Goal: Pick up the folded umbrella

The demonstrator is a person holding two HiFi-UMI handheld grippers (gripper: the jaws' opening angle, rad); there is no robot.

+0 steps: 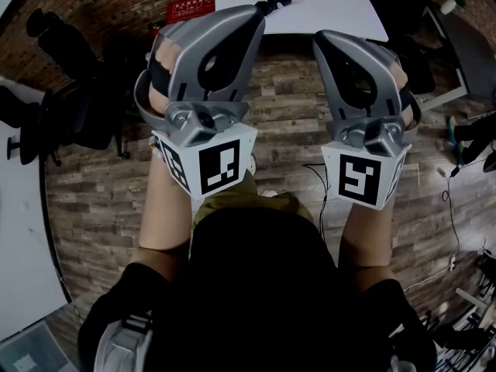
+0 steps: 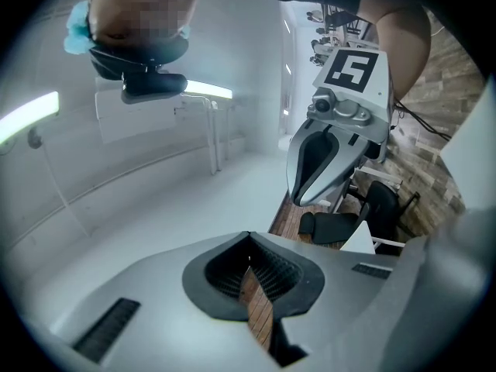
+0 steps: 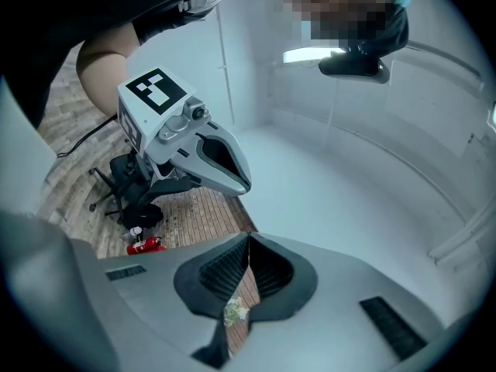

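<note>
Head view: the left gripper (image 1: 260,12) and right gripper (image 1: 319,37) are raised side by side over the wooden floor (image 1: 287,107), pointing toward a white table (image 1: 325,6). A dark thing (image 1: 273,0) at its near edge, just ahead of the left tips, may be the umbrella, but it is too small to tell its long axis. Left gripper view: jaws together, empty. Right gripper view: likewise closed on nothing.

Office, by its swivel chair (image 1: 84,121) and white table (image 1: 325,6).
</note>
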